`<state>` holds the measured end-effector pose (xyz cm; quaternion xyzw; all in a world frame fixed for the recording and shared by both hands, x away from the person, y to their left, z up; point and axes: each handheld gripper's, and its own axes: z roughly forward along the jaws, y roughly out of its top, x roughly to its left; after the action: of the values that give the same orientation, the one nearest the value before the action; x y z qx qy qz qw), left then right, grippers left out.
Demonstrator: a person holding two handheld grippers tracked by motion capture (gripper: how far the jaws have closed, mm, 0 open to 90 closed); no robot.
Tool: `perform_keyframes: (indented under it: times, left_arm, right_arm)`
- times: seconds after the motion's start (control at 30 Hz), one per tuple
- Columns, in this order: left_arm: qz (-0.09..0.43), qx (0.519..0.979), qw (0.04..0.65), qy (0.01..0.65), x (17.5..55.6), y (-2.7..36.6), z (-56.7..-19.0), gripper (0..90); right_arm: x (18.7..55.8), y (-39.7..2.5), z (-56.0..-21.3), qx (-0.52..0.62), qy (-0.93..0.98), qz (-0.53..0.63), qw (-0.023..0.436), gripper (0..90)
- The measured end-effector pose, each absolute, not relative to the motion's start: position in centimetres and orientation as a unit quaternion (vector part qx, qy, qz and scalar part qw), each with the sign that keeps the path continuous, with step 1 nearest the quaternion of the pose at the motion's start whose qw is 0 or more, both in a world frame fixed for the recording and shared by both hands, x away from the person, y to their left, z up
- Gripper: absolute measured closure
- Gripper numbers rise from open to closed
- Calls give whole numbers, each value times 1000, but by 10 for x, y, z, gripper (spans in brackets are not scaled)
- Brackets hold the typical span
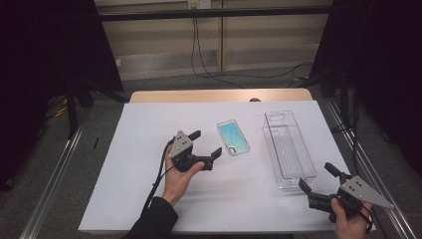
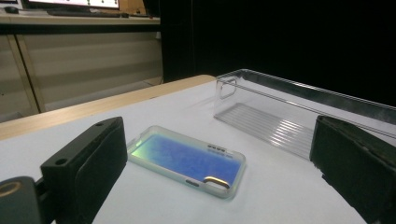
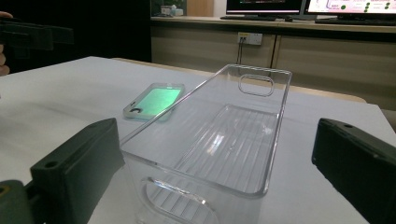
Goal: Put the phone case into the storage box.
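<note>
Phone case [image 1: 233, 137] lies flat on the white table cover [image 1: 149, 194], near the middle, with its shiny blue-green side up. Just to its right stands a clear plastic bin [image 1: 288, 149], long and narrow, with nothing in it. The case and the bin are near each other but do not touch.

The left gripper [image 1: 206, 144] sits just beside the left edge of the case. Its two black jaws are wide open and hold nothing. In the left gripper view the case [image 2: 187, 161] lies right between the jaws, a little way ahead. The right gripper [image 1: 317, 180] waits at the near end of the bin, also wide open and holding nothing. In the right gripper view the bin [image 3: 219, 140] stands between its jaws, close up.

It looks like the job is to pick up the case and put it in the bin. To do this step well, the left gripper should slide forward, low to the table, until one jaw is on each long side of the case. The case is thin and flat, so the jaws must go down almost to the cover before they close. Squeeze gently, because the soft case may bend or pop out. The right gripper could hold the bin's wall so the light bin does not slide.
</note>
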<state>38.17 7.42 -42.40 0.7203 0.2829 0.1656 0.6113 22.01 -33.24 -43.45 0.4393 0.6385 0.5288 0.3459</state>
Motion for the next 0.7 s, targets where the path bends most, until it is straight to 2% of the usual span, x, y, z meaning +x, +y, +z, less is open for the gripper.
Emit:
perform_keyframes:
  times: [0.7]
  left_arm:
    - [167,724,613,270,414,43,-419,15]
  right_arm:
    - [220,-333,-435,436,640,530,345,5]
